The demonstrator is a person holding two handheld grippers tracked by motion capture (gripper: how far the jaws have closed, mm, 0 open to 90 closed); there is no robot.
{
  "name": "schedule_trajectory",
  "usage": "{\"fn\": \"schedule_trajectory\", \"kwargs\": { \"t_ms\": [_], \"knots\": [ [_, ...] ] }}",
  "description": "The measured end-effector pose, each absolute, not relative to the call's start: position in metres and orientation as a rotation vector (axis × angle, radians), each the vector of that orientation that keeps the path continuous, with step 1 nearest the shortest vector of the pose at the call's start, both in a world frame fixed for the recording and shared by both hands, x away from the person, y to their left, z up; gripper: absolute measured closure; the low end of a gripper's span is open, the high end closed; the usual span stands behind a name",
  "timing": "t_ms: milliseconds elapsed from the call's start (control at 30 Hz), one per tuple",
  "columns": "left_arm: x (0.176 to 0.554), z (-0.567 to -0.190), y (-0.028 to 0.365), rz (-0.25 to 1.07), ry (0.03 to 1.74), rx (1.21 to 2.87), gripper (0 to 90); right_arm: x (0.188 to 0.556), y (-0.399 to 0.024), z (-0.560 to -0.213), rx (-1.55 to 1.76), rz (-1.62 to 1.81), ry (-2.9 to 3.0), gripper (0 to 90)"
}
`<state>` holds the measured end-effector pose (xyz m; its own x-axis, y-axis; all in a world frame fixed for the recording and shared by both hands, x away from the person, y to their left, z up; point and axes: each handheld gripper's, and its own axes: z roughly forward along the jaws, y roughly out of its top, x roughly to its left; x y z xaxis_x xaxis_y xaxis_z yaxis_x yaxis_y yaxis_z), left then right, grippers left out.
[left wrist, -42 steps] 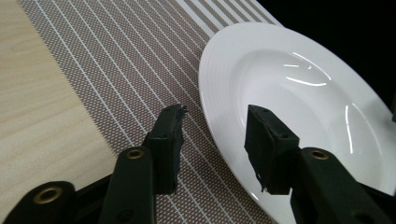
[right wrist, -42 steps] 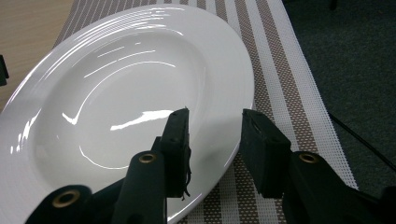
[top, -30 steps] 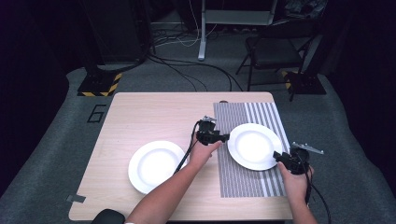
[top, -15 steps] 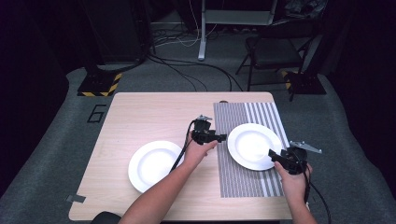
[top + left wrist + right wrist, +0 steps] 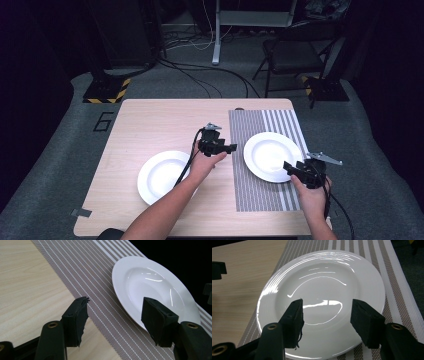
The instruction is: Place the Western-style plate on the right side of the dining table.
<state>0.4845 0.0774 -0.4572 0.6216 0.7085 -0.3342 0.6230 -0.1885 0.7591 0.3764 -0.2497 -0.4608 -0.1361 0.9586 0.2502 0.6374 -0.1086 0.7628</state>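
A white plate (image 5: 270, 155) (image 5: 150, 282) (image 5: 322, 285) lies on a striped placemat (image 5: 260, 192). A second white plate (image 5: 162, 175) rests on the bare wood to the left. My left gripper (image 5: 231, 148) (image 5: 115, 302) hovers over the mat's left edge, pointing at the first plate. Its jaws are open and have just been closing a little, with nothing between them. My right gripper (image 5: 288, 166) (image 5: 327, 302) hangs over that plate's near right rim. Its jaws are open and have just been opening, with no pad on the plate.
The wooden table (image 5: 150, 125) has bare room at its back and left. A folding chair (image 5: 295, 55), floor cables (image 5: 210, 75) and a yellow-black striped base (image 5: 105, 92) stand beyond the far edge.
My left gripper has drawn back to the left, away from the plate on the mat. My right gripper has shifted slightly left along that plate's near rim. Both plates stay put.
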Motion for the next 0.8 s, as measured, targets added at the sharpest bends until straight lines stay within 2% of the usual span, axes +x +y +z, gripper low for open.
{"fn": "schedule_trajectory", "kwargs": {
  "t_ms": [800],
  "knots": [
    [0.464,-0.448,0.122,0.181,1.063,1.893,38.1,0.371,-0.215,-0.444,1.639,1.24,1.91,42.6]
  ]
}}
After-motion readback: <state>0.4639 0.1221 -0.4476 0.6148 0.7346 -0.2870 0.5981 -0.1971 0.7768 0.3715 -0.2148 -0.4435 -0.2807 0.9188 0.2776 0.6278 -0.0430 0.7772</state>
